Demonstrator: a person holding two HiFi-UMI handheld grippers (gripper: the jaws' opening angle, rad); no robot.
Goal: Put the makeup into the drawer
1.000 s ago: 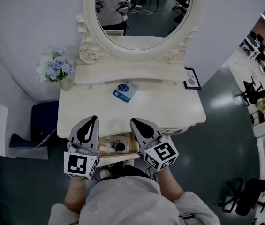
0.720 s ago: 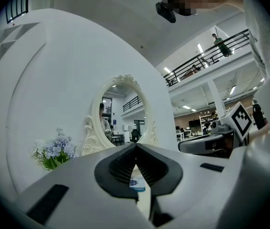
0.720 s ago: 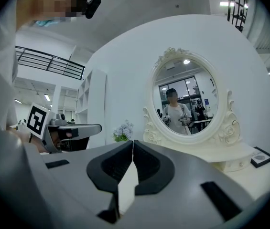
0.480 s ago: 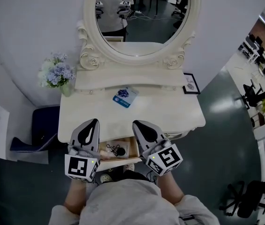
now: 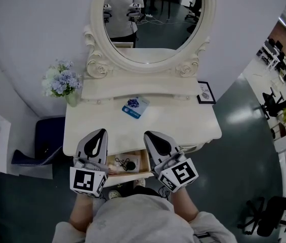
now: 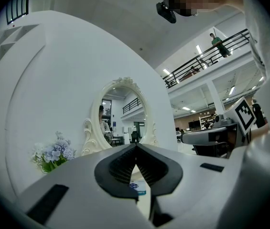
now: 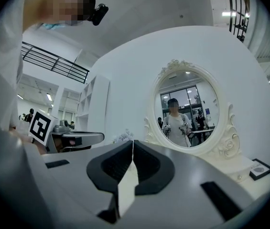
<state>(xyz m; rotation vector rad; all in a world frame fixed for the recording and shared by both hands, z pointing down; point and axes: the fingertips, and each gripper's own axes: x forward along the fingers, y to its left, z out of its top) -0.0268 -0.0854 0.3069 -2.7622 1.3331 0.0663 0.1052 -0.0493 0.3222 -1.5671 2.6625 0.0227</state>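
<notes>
A blue and white makeup packet (image 5: 136, 107) lies flat on the cream vanity table (image 5: 183, 120), in front of the mirror. It also shows small through the gap under my left jaws, as the packet (image 6: 137, 189). Below the table's front edge a drawer (image 5: 144, 162) stands pulled out, holding a black item (image 5: 128, 164) and a beige one (image 5: 114, 162). My left gripper (image 5: 101, 132) and right gripper (image 5: 148, 134) hover level on either side of the drawer, well short of the packet. Both are shut with nothing between the pads, as the left gripper (image 6: 135, 149) and right gripper (image 7: 133, 144) show up close.
An oval mirror (image 5: 152, 19) in an ornate frame backs the table. A vase of pale flowers (image 5: 62, 82) stands at the back left corner and a small framed picture (image 5: 206, 92) at the back right. A dark blue bag (image 5: 44, 138) sits on the floor to the left.
My right gripper has lifted slightly near the drawer. The left gripper has stayed put. Both remain shut and the packet has not moved.
</notes>
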